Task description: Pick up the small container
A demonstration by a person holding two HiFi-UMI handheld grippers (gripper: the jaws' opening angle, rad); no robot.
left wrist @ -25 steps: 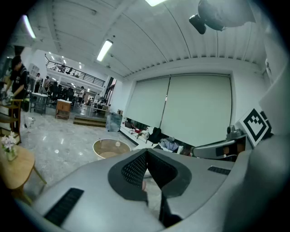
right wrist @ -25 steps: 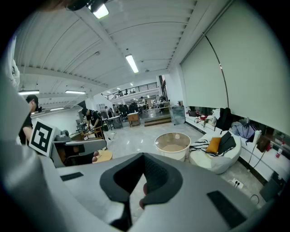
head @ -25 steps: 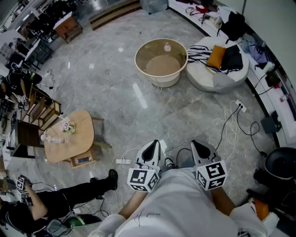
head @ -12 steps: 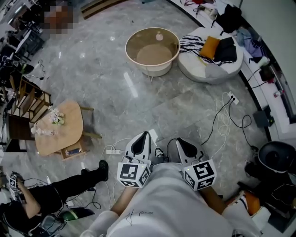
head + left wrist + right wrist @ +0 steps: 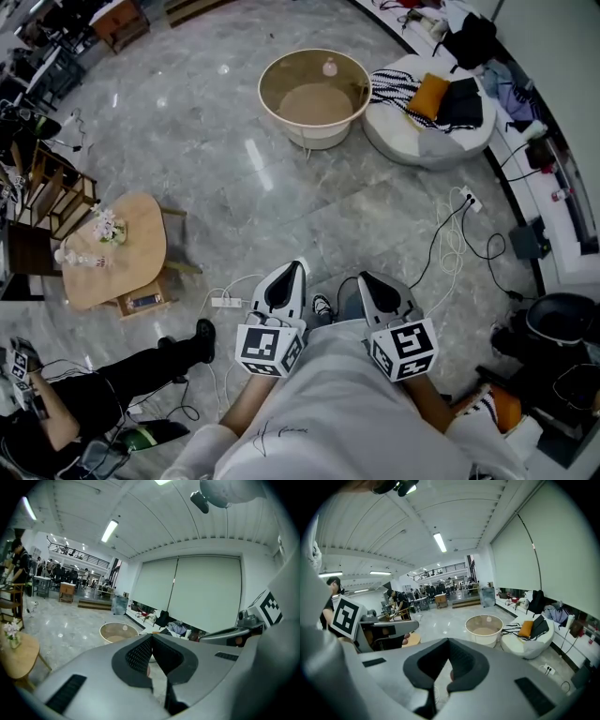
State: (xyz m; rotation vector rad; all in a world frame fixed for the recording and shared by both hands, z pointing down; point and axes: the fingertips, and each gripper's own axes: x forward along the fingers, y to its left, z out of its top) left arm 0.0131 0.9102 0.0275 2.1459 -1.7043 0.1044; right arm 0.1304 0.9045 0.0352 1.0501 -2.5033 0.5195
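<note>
My left gripper (image 5: 296, 270) and my right gripper (image 5: 366, 279) are light grey. Their pads (image 5: 136, 656) are black with a fine ribbed pattern, and each gripper carries a white cube (image 5: 269, 349) with black square markers.

The round table (image 5: 281, 120) has a cream rim and a brownish see-through top. On its far edge the small container (image 5: 329, 67) is pale pink. Around the round table the floor (image 5: 216, 178) is grey marble with lighter veins.

Just right of the round table the beanbag (image 5: 422, 150) is white. On it lie a cloth (image 5: 392, 89) with black and white stripes, an orange cushion (image 5: 432, 96) and a black garment (image 5: 459, 101).

Well to the left of the round table the wooden table (image 5: 117, 253) is light tan.
</note>
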